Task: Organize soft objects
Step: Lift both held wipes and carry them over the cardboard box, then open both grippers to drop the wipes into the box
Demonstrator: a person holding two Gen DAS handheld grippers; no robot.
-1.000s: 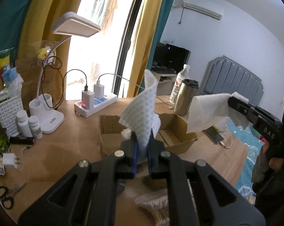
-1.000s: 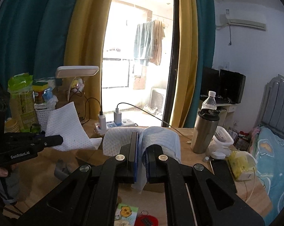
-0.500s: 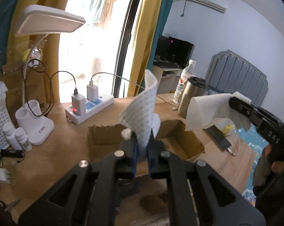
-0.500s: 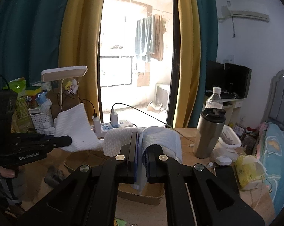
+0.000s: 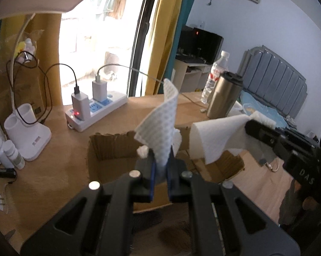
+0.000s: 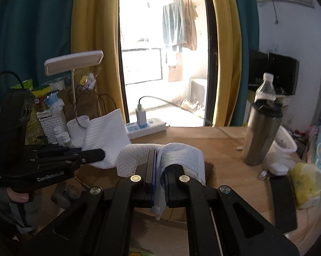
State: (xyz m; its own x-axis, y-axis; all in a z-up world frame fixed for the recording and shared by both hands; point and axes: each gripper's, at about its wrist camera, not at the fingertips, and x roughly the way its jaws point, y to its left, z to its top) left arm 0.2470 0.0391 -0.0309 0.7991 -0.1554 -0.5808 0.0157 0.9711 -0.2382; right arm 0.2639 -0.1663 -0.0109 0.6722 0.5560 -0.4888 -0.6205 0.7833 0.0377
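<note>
Left gripper point(image 5: 160, 166) clamped shut on paper towel point(image 5: 160, 125), right gripper point(image 6: 159, 183) pinching its other end, both above cardboard box point(image 5: 109, 149). Advice: keep sheet taut, lower together, release inside box.

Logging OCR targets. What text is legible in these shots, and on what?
"GenRobot.AI": side of the left gripper.
"DAS": side of the right gripper; may be cut off.
Water bottle red label: too blurred.
Lamp base marking: too small.
</note>
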